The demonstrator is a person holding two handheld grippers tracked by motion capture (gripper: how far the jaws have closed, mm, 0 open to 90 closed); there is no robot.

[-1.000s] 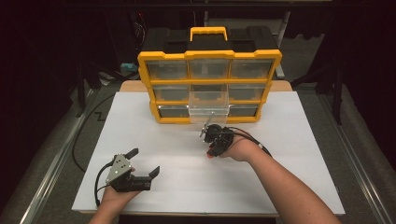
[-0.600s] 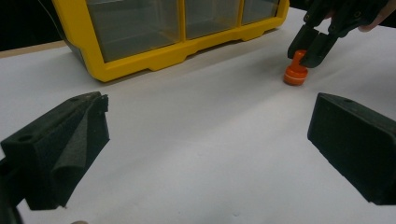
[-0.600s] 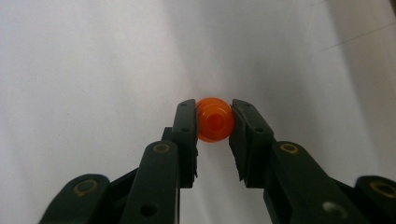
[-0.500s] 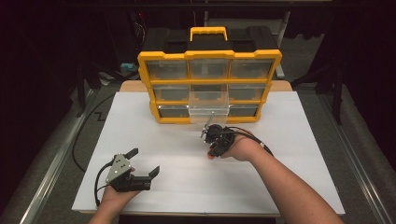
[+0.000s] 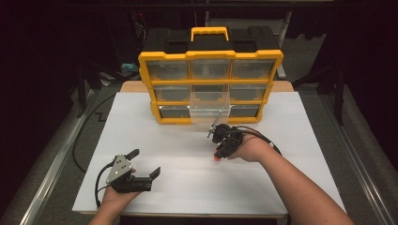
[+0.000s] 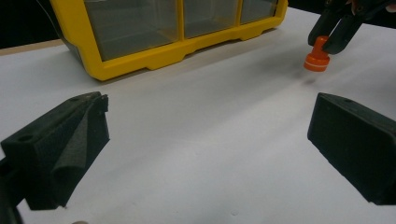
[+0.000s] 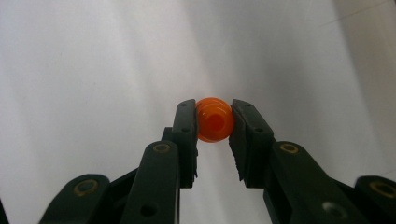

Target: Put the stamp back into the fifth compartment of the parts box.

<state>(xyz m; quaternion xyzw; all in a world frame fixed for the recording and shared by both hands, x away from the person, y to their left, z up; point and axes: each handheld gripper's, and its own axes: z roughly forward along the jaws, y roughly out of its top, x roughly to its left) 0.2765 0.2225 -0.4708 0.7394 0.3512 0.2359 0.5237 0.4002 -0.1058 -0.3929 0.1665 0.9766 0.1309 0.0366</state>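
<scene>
Right jaws: my right gripper [image 7: 214,126] is clenched on the orange peg [image 7: 214,120], one pad on each side of its narrow stem.
Peg position: at centre of the right gripper view; in the left gripper view it hangs at upper right [image 6: 317,56], flanged end down, just above the white tabletop [image 5: 187,154].
Handling: small, stiff and probably light; smooth plastic, so likely slippery. The stem above the flange looks like the surest hold.
Left jaws: my left gripper [image 5: 141,165] rests released at lower left of the high view, pads wide apart, nothing between them.
Container: the yellow organiser [image 5: 211,86] stands at upper centre of the high view, well apart from the left gripper.
Open drawer: a clear drawer [image 5: 210,108] juts from its lower middle, near the peg; contents cannot be told.
Other drawers: closed, dim, contents unreadable.
</scene>
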